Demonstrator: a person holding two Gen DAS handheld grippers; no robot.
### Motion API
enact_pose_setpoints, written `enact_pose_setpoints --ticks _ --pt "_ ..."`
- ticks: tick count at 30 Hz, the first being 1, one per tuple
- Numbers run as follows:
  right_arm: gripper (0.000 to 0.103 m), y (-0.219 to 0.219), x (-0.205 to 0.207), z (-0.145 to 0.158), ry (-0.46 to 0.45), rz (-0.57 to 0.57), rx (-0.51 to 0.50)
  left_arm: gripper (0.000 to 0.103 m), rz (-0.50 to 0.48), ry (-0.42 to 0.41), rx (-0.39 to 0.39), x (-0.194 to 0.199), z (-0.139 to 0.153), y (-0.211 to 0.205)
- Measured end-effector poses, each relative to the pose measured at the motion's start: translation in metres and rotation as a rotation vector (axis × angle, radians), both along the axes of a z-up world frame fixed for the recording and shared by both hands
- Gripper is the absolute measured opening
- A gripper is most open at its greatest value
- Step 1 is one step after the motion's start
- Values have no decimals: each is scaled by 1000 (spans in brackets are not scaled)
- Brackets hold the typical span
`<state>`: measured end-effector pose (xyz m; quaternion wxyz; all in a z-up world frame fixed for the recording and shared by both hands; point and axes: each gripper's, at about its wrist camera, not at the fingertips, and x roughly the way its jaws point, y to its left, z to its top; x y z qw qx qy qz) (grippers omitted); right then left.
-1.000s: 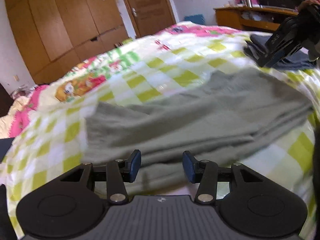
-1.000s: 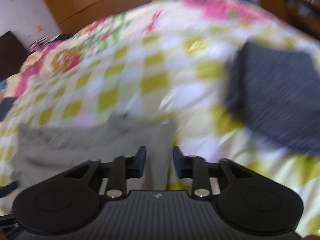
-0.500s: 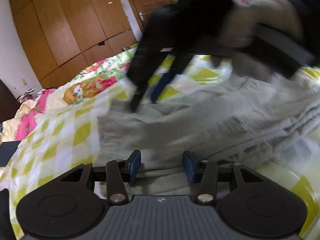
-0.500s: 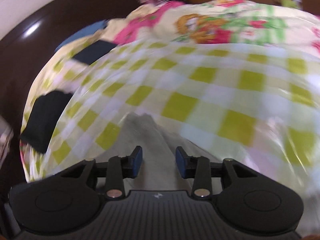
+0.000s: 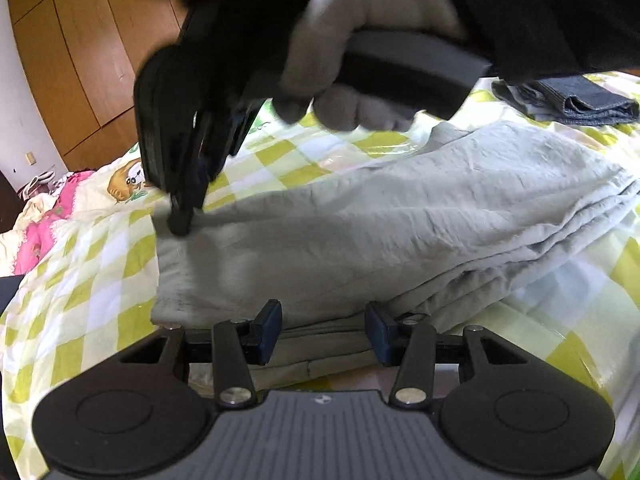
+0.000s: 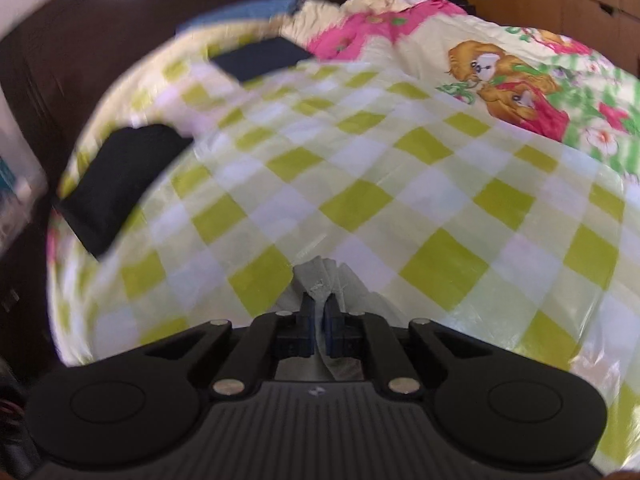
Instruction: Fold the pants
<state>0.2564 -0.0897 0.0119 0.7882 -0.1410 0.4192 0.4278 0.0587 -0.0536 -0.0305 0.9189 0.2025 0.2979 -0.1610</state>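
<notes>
Grey pants (image 5: 360,232) lie folded lengthwise across the green-checked bedspread (image 5: 92,280). My left gripper (image 5: 324,330) hovers open at their near edge, with the cloth lying under and between its blue pads but not pinched. My right gripper (image 5: 180,224), held by a gloved hand (image 5: 360,8), points down onto the far left corner of the pants. In the right wrist view its jaws are closing, and the right gripper (image 6: 319,320) has a bunched fold of the grey pants (image 6: 324,276) pinched between the pads.
A folded dark denim garment (image 5: 572,100) lies at the far right of the bed. Two dark flat items (image 6: 116,184) (image 6: 260,58) sit near the bed's edge by a dark brown headboard (image 6: 80,20). Wooden wardrobes (image 5: 72,60) stand behind.
My right gripper swung from the right side of the bed across to the pants' far left corner and closed on the cloth. The left gripper stayed put and open.
</notes>
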Motion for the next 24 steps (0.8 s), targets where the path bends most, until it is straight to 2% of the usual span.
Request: enact_pose_setpoints --ticks 2,4,5,8,11,14,16,18,20,22,24 --pt "15 2 4 -7 -25 -27 -42 60 1 0 2 0 1 0" --pt "21 -8 5 0 -34 -56 -6 60 8 -3 -4 -1 5 3" --pt "28 -17 3 8 -49 -86 20 60 13 -8 -4 -2 7 6" --pt "36 -57 -17 39 -114 -174 103 60 32 -34 -15 -2 21 14" --pt "47 -115 -50 52 -141 -325 150 60 49 -87 -35 2 37 20" --pt "47 -176 -84 38 -109 -525 145 64 43 -120 -36 15 39 16" --pt "48 -212 -105 18 -45 -630 164 64 25 -117 -11 24 32 7" --pt "47 -236 -120 -6 -6 -721 118 64 1 -75 29 31 22 -2" --pt "46 -257 -130 -29 45 -783 87 64 -6 2 55 32 9 -4" --pt "45 -273 -138 -41 58 -845 55 64 2 44 72 28 0 -1" --pt "45 -285 -146 -35 51 -878 125 64 11 39 98 20 1 0"
